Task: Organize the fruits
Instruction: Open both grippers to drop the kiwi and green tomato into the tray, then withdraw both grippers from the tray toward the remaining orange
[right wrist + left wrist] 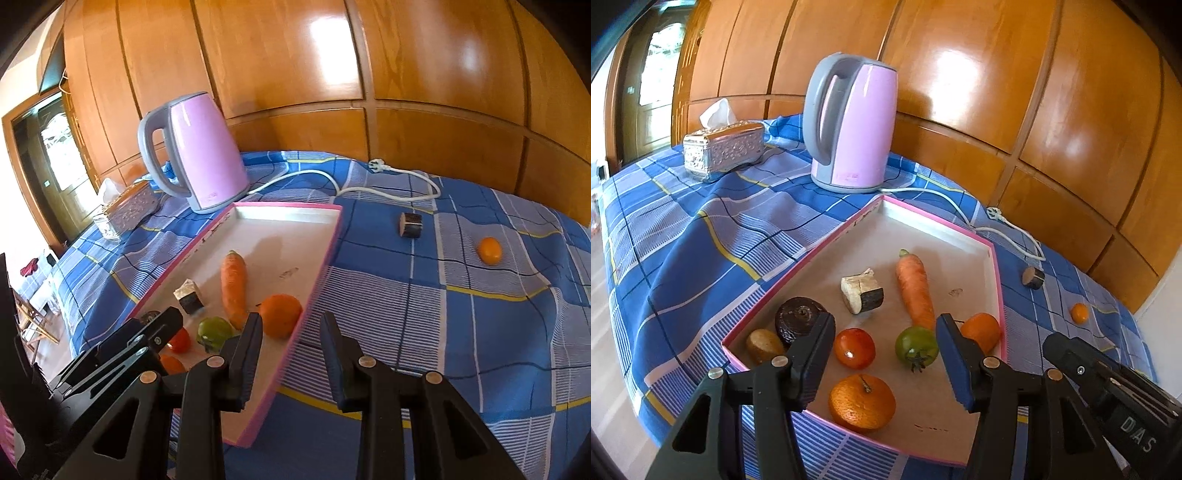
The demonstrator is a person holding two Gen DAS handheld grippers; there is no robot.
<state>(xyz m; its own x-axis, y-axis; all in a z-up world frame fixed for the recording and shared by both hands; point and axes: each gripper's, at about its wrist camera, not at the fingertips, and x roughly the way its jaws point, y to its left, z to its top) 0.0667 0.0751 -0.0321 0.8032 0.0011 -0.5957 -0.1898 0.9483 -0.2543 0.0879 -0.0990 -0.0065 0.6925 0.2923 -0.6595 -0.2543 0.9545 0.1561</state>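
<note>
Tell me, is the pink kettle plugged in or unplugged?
Unplugged. The kettle's white cord trails across the blue checked cloth and its plug lies loose there, in no socket.

I see glossy wood panelling behind the table, with bright window glare on its lacquer. A blue checked cloth covers the table. At far left stands a wooden door with an arched glass pane, daylight passing through. Pale floor lies below.
</note>
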